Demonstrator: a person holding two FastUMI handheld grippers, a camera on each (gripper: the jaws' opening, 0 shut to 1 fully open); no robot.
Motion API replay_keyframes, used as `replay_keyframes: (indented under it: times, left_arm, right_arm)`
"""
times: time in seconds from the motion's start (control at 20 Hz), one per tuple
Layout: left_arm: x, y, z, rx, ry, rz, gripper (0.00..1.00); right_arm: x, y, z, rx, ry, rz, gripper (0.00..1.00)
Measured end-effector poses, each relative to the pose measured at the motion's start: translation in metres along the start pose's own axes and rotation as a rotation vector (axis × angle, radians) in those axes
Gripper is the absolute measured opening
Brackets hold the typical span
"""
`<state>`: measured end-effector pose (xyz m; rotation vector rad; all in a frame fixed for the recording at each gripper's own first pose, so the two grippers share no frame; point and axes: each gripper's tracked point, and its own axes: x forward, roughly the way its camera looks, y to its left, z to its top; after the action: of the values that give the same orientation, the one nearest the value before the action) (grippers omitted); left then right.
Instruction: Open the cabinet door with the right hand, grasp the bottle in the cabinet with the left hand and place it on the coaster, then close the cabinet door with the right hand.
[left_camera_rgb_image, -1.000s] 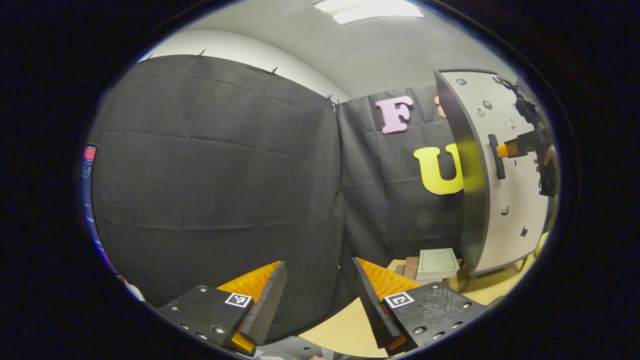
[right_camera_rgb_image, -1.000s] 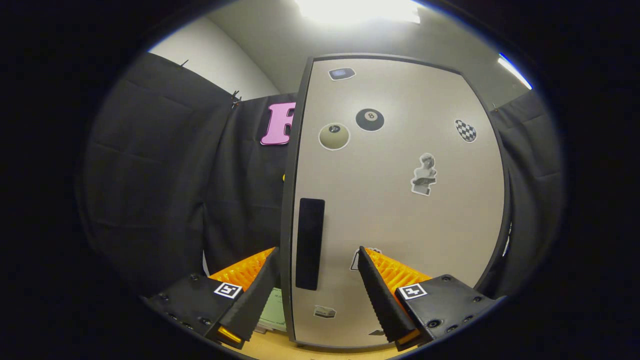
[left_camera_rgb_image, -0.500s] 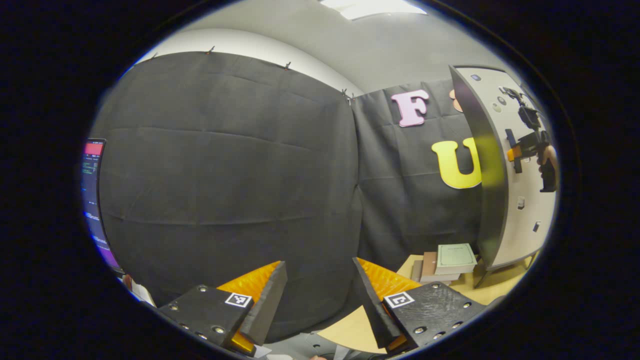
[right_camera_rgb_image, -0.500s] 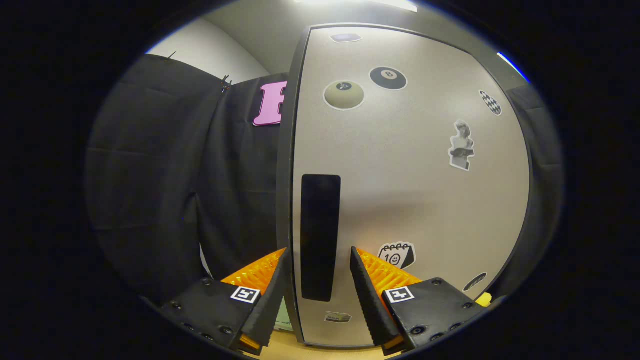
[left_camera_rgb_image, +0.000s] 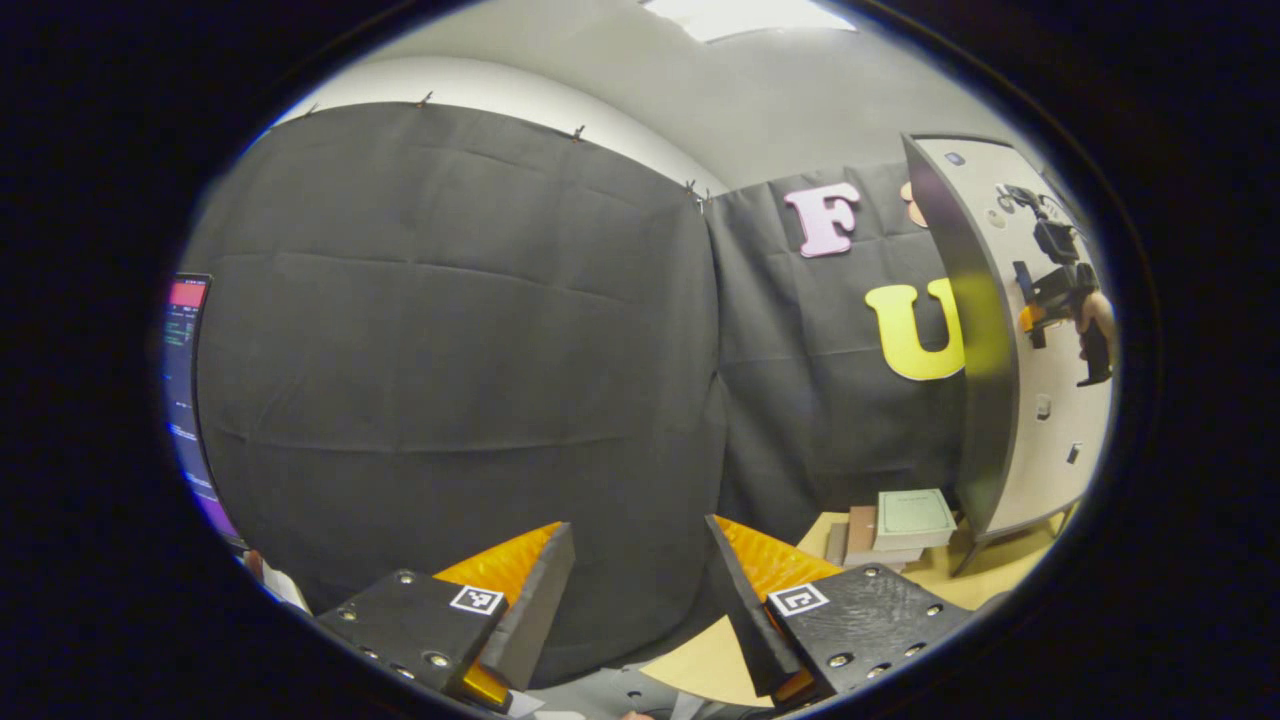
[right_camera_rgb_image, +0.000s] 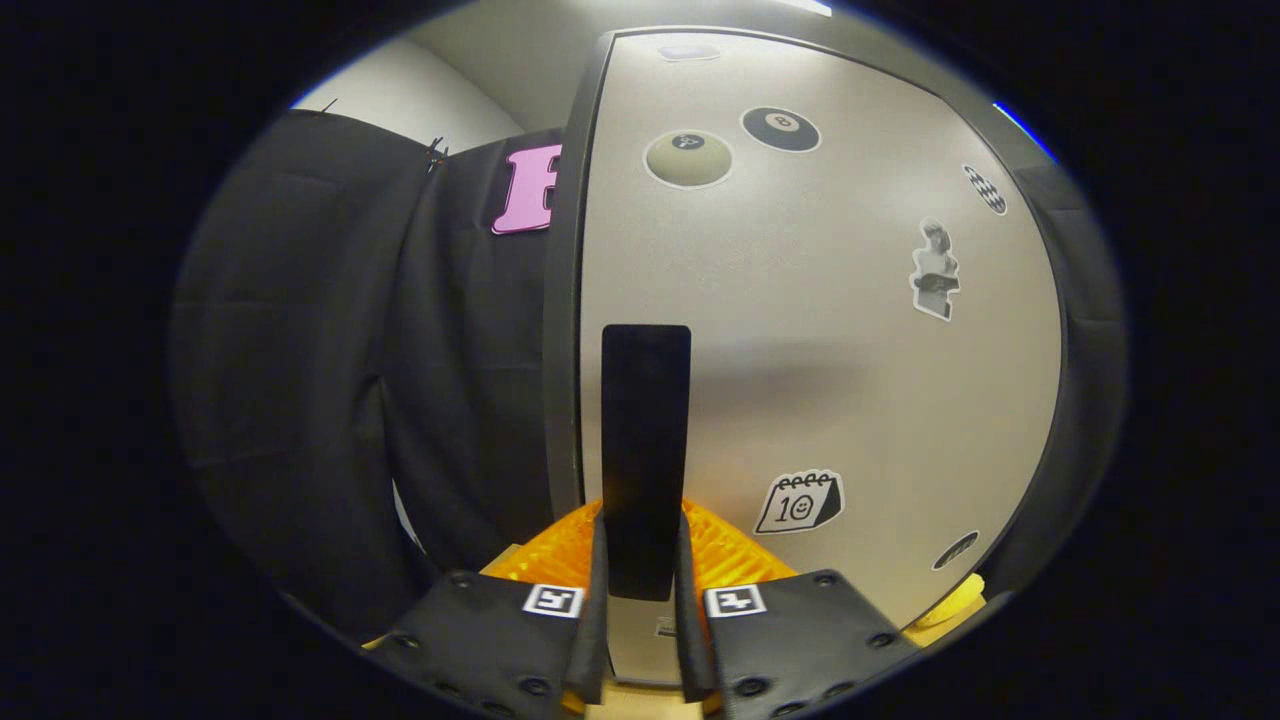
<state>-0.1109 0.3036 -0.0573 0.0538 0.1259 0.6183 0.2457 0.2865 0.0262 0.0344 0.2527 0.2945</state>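
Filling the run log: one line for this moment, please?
phase: door grasp | right claw: shut on door handle | left claw: open, idle | cabinet door: closed | bottle: unseen

right gripper (right_camera_rgb_image: 642, 640) clamped on door handle (right_camera_rgb_image: 645, 450)

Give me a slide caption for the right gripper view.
Right hand-held gripper shut on the black handle of the stickered cabinet door.
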Motion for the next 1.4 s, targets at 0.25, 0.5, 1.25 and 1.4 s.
replay_keyframes:
  times: [0.25, 0.5, 1.25, 1.4]
  left_arm:
    - [0.005, -0.004, 0.005, -0.011, -0.024, -0.015, 0.81]
    - [0.012, -0.019, 0.019, -0.025, -0.054, -0.057, 0.81]
    - [0.032, -0.122, 0.041, -0.06, -0.109, -0.34, 0.82]
    - [0.031, -0.131, 0.044, -0.067, -0.11, -0.374, 0.8]
  right_arm:
    - [0.0, 0.0, -0.002, -0.012, 0.018, 0.028, 0.13]
    - [-0.011, -0.001, -0.003, 0.012, 0.031, 0.076, 0.13]
    - [-0.046, -0.011, -0.01, 0.026, 0.097, 0.187, 0.13]
    - [-0.048, -0.014, -0.012, 0.041, 0.104, 0.19, 0.13]
